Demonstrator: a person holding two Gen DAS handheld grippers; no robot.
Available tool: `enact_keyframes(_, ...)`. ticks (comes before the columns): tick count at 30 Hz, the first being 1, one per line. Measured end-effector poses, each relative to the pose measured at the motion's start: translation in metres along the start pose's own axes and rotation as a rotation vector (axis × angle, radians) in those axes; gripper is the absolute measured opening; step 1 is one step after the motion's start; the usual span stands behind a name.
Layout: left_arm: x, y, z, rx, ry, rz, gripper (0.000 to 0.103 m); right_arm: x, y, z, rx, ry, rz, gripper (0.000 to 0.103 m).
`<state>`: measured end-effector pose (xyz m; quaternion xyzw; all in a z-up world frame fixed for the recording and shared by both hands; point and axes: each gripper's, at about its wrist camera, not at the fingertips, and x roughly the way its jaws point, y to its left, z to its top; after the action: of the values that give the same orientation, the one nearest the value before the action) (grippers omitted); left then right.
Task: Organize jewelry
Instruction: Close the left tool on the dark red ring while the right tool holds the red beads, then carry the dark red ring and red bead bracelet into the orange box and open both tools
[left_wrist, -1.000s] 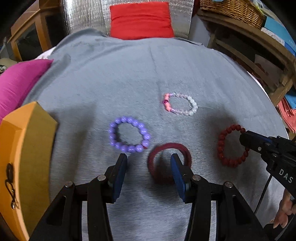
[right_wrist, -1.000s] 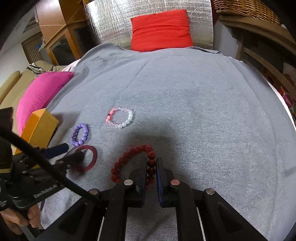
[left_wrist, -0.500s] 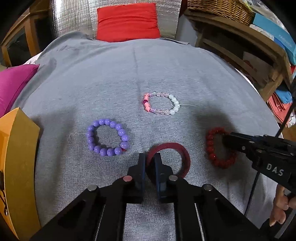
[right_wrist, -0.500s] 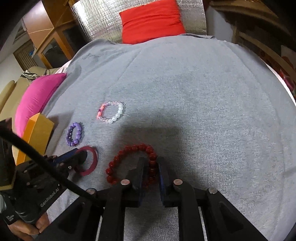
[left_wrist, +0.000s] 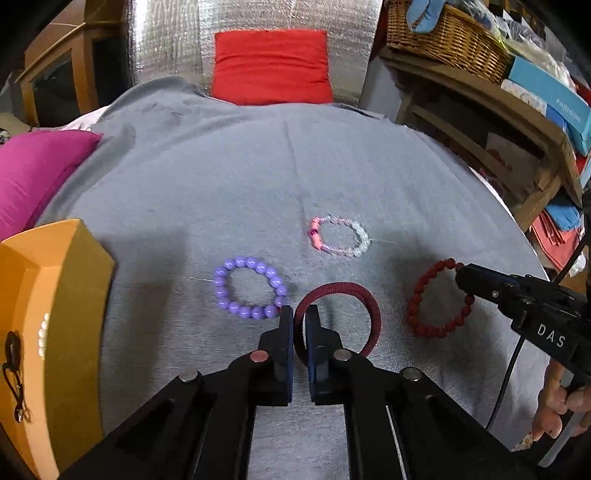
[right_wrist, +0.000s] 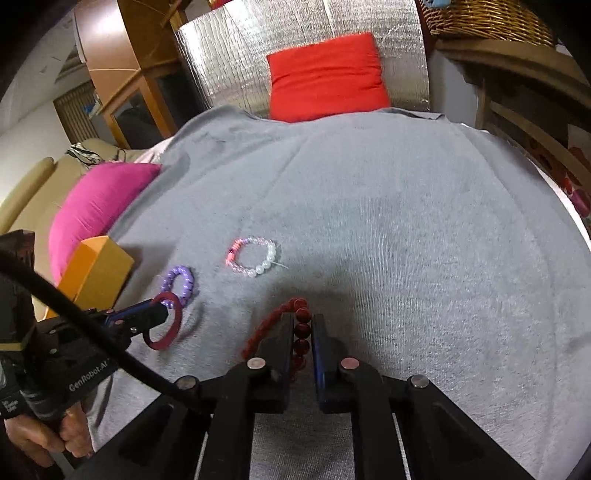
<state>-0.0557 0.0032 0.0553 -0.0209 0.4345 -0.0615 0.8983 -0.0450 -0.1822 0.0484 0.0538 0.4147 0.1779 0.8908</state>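
My left gripper (left_wrist: 299, 314) is shut on the rim of a dark red bangle (left_wrist: 354, 295) and holds it lifted off the grey cloth; it also shows in the right wrist view (right_wrist: 173, 325). My right gripper (right_wrist: 301, 321) is shut on a red bead bracelet (right_wrist: 301, 328), raised above the cloth; it also shows in the left wrist view (left_wrist: 424, 317). A purple bead bracelet (left_wrist: 221, 291) and a pink-and-white bead bracelet (left_wrist: 360, 240) lie on the cloth. An open orange jewelry box (left_wrist: 55, 332) stands at the left.
A grey cloth (right_wrist: 406, 221) covers the surface. A magenta cushion (right_wrist: 96, 206) lies left, a red cushion (right_wrist: 325, 77) at the back. Wooden shelves with a wicker basket (left_wrist: 447, 37) stand at the right.
My left gripper closed on the dark red bangle and lifted it. My right gripper, shut on the red bead bracelet, raised it off the cloth.
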Motion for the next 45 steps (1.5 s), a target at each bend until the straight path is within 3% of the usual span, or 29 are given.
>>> enact_keyframes(8, -0.034, 0.017, -0.002, -0.026, -0.075, 0.039, 0.006, -0.02, 0.003, 0.004, 0.01, -0.081, 0.044, 0.01)
enact_keyframes(17, -0.093, 0.039, -0.014, -0.084, -0.19, 0.071, 0.006, -0.035, 0.038, 0.005, -0.027, -0.164, 0.133, 0.01)
enact_keyframes(22, -0.137, 0.053, -0.026, -0.097, -0.266, 0.121, 0.006, -0.04, 0.075, 0.002, -0.06, -0.187, 0.204, 0.01)
enact_keyframes(28, -0.185, 0.108, -0.049, -0.192, -0.304, 0.222, 0.006, -0.05, 0.144, -0.002, -0.112, -0.201, 0.381, 0.011)
enact_keyframes(31, -0.204, 0.143, -0.066, -0.238, -0.297, 0.311, 0.006, -0.051, 0.185, -0.008, -0.145, -0.191, 0.474, 0.011)
enact_keyframes(36, -0.215, 0.198, -0.094, -0.335, -0.257, 0.392, 0.006, -0.049, 0.246, -0.023, -0.206, -0.154, 0.599, 0.011)
enact_keyframes(40, -0.211, 0.22, -0.113, -0.357, -0.215, 0.42, 0.006, -0.039, 0.284, -0.039, -0.259, -0.098, 0.654, 0.011)
enact_keyframes(45, -0.185, 0.237, -0.134, -0.38, -0.133, 0.418, 0.006, -0.019, 0.315, -0.059, -0.33, -0.01, 0.664, 0.011)
